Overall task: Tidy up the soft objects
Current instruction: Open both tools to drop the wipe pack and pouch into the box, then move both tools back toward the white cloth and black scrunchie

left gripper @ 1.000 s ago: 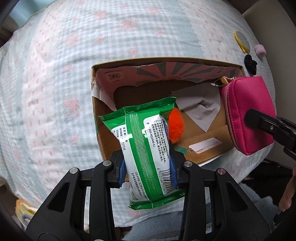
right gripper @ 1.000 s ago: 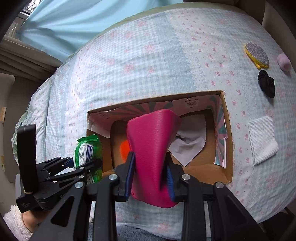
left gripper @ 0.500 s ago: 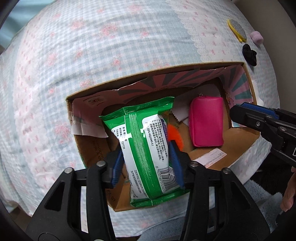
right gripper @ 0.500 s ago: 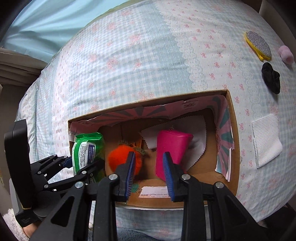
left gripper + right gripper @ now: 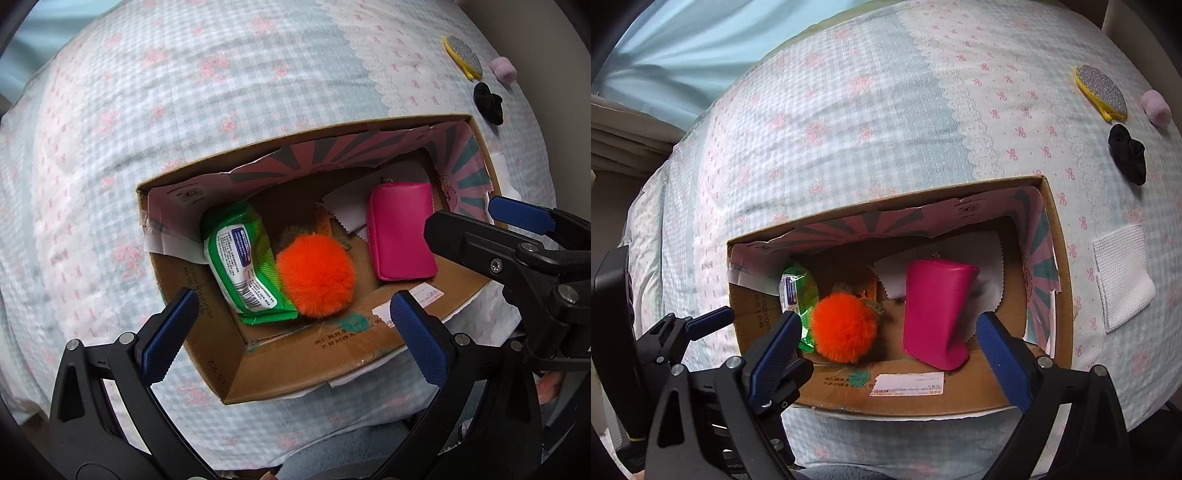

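An open cardboard box [image 5: 295,354] sits on the checked bedspread. Inside lie a green wipes pack [image 5: 240,266] at the left, an orange pompom [image 5: 314,277] in the middle and a pink pouch [image 5: 400,236] at the right, on a white cloth [image 5: 343,206]. My left gripper [image 5: 293,325] hangs above the box's near side, jaws opening wide, nothing between the pads. In the right wrist view my right gripper [image 5: 890,347] is also opening above the pouch [image 5: 934,314] and pompom [image 5: 844,326], holding nothing.
On the bedspread right of the box lie a folded white cloth [image 5: 1123,266], a black scrunchie [image 5: 1128,153], a pink puff [image 5: 1154,107] and a yellow-edged glitter pad [image 5: 1102,92]. A blue curtain [image 5: 683,40] hangs beyond the bed's far left.
The right gripper let the pink pouch drop into the box, then opened wide. The left gripper released the wipes pack, which now lies inside the box at the left.
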Motion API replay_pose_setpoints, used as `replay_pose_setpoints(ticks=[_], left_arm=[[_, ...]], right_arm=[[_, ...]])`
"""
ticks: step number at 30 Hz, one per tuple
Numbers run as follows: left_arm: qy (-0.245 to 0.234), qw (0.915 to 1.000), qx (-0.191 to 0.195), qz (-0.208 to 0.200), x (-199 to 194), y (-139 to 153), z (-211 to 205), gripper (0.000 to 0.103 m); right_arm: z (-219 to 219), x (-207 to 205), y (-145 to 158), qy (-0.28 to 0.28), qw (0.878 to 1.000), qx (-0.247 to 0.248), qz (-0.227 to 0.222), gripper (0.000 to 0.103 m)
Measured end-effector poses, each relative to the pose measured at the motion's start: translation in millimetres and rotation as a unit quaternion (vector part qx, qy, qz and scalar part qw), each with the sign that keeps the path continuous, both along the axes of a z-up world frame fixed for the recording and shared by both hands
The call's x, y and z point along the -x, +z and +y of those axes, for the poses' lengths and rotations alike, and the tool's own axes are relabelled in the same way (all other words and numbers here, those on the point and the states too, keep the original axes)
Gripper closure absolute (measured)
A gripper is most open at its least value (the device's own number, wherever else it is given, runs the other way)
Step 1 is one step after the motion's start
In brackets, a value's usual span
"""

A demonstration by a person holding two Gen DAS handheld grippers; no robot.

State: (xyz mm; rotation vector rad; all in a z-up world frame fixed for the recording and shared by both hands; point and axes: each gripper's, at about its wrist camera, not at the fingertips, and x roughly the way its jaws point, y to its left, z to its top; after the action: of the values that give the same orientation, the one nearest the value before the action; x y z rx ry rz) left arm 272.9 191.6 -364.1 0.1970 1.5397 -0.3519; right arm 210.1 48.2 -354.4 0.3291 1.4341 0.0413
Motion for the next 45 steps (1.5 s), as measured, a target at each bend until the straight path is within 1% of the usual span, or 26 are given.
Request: replay_pose_setpoints(ticks=[5, 9, 15, 22, 28, 32, 34, 40, 42, 45], left_arm=[[0.002, 0.9998, -0.002, -0.019, 9.3, 17.7, 0.7, 0.0], [0.004, 0.9994, -0.001, -0.034, 20.6, 33.4, -0.5, 0.0], [0.019, 0.998, 0.002, -0.061, 41.8, 62.0, -2.6, 0.0], [0.055, 0.9935, 0.016, -0.099, 71.3, 104.7, -11.8, 0.0], [0.085, 0.9864, 0.027, -0.138, 95.1, 146.5, -42.8, 0.0], [0.096, 0.983, 0.04, -0.151, 110.0, 167.3, -74.7, 0.0], [0.1, 0.9818, 0.048, -0.154, 116.3, 174.0, -92.3, 0.0], [0.121, 0.9768, 0.067, -0.163, 129.1, 183.9, -142.1, 0.0], [0.13, 0.9755, 0.069, -0.164, 131.0, 182.6, -157.4, 0.0], [0.143, 0.9757, 0.07, -0.151, 132.4, 173.4, -180.5, 0.0]], right_arm=[[1.5, 8.7, 12.3, 0.004, 1.0, -0.009, -0.023, 0.009], [0.0, 18.9, 28.8, 0.006, 0.999, -0.011, -0.053, 0.009], [-7.4, 42.1, 66.1, 0.007, 0.994, 0.009, -0.111, 0.009], [-22.6, 75.8, 111.8, 0.037, 0.985, 0.057, -0.158, 0.009], [-56.5, 103.9, 151.7, 0.041, 0.976, 0.074, -0.2, 0.009], [-87.0, 118.4, 172.5, 0.043, 0.971, 0.092, -0.215, 0.009], [-106.4, 123.8, 182.1, 0.042, 0.97, 0.093, -0.22, 0.009], [-170.6, 132.2, 201.2, 0.049, 0.967, 0.105, -0.225, 0.009], [-192.6, 132.0, 203.2, 0.05, 0.968, 0.104, -0.224, 0.009], [-220.6, 128.2, 204.4, 0.056, 0.966, 0.112, -0.225, 0.009]])
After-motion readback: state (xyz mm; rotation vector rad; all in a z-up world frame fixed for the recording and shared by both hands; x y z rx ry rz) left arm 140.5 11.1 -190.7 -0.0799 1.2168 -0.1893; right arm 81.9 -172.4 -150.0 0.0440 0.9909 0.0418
